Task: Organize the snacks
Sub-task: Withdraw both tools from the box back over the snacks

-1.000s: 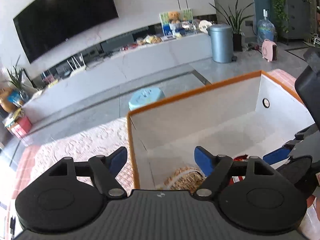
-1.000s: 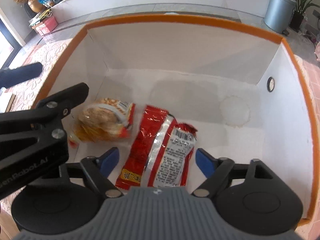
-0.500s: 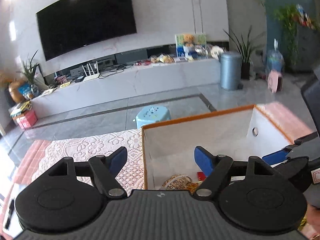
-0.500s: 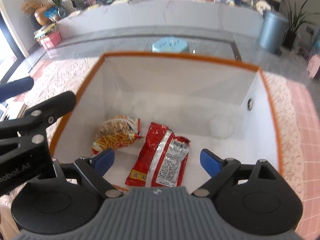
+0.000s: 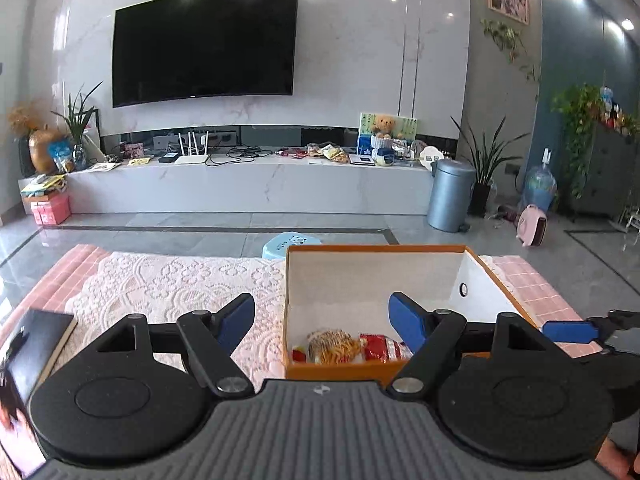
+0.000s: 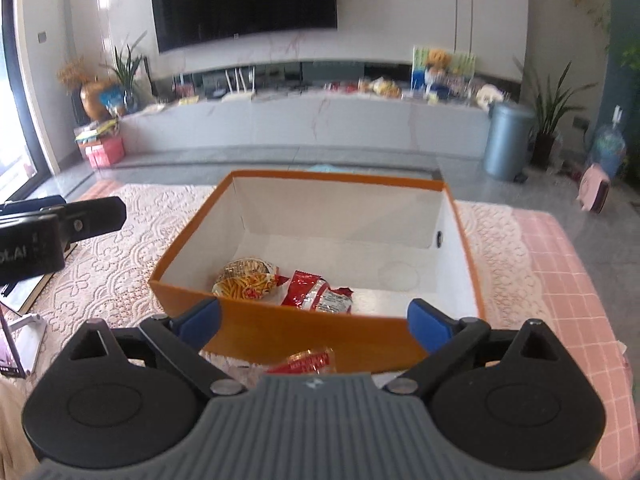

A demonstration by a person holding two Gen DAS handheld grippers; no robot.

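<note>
Left hand-held gripper (image 5: 322,320): released, its blue-tipped fingers spread wide with nothing between them; it hovers near the box's near-left corner.
Right hand-held gripper (image 6: 314,322): released as well, fingers wide apart and empty, held just outside the box's near wall; its blue tip also shows at the right edge of the left wrist view.
Box (image 6: 304,338): orange outside, white inside, open at the top, standing on the counter (image 6: 560,280); a small round hole sits in its right wall.
Yellow snack bag (image 6: 246,282): lies on the box floor at the near-left, printed with fries-like sticks.
Red snack bag (image 6: 316,296): lies flat on the box floor just to the right of the yellow bag, touching or nearly touching it; which one cannot be told.
Loose red packet (image 6: 306,361): lies on the counter outside the box, just in front of the near wall, between the right gripper's fingers but below them and not grasped.
Counter cover: a white lace cloth (image 5: 168,284) over a pink checked one.
Dark book (image 5: 38,344): lies on the lace at the far left, well apart from the box.
</note>
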